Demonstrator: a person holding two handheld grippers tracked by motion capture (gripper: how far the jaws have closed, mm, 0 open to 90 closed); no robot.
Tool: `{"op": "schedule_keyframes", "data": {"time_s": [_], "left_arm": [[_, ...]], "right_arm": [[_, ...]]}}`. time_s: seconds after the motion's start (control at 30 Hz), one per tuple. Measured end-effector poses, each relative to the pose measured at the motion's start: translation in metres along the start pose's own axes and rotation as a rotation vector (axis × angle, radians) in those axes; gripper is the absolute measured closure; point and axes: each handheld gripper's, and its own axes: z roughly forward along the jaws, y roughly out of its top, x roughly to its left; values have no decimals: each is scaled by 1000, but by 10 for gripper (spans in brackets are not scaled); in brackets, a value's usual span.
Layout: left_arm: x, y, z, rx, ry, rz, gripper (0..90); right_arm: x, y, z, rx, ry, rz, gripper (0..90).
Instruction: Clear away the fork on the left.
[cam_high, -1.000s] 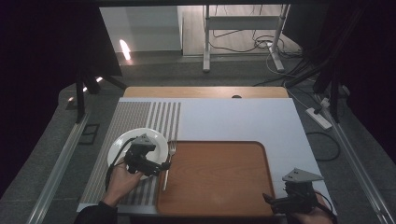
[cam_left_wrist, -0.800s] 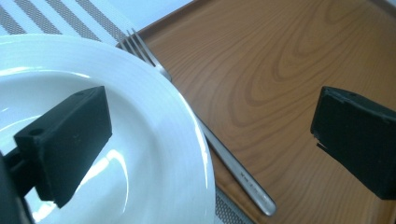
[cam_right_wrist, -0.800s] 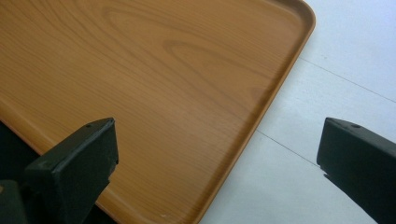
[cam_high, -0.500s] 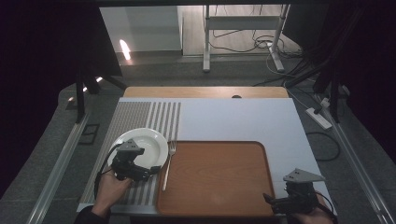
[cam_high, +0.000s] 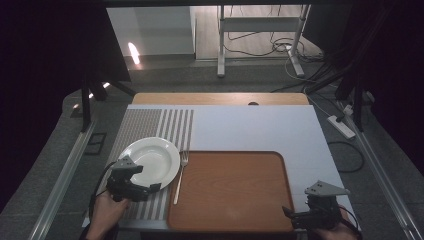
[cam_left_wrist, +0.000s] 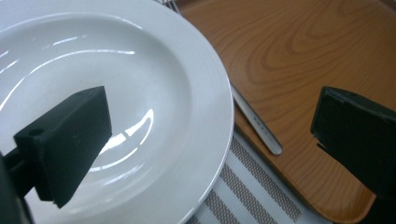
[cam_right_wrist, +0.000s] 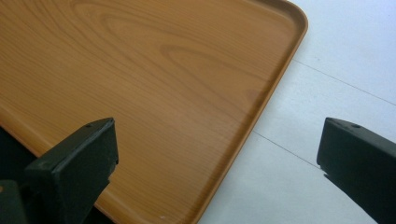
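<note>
Left gripper (cam_high: 150, 188) retreated off plate (cam_high: 155, 157), jaws spread; right gripper (cam_high: 292, 214) unmoved, spread.

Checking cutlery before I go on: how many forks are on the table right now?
1. The fork lies on the striped placemat, between the white plate and the wooden tray's left edge, tines pointing away. Nothing in view could hide another.

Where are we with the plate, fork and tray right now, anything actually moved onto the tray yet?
Nothing is on the wooden tray yet. The white plate sits on the striped mat, with the fork lying beside it along the tray's left edge. The left gripper is open at the plate's near rim, holding nothing. The right gripper is open by the tray's near right corner. Everything remains.
</note>
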Motion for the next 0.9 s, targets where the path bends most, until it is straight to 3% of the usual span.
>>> {"op": "schedule_keyframes", "data": {"time_s": [0.43, 0.63, 0.9], "left_arm": [[5, -25, -20, -6, 22, -52, 0], [5, -31, -29, -24, 43, -61, 0], [4, -35, -34, 1, 85, -58, 0]], "right_arm": [[0, 0, 0, 0, -11, 8, 0], [0, 0, 0, 0, -14, 9, 0], [0, 0, 0, 1, -15, 5, 0]]}}
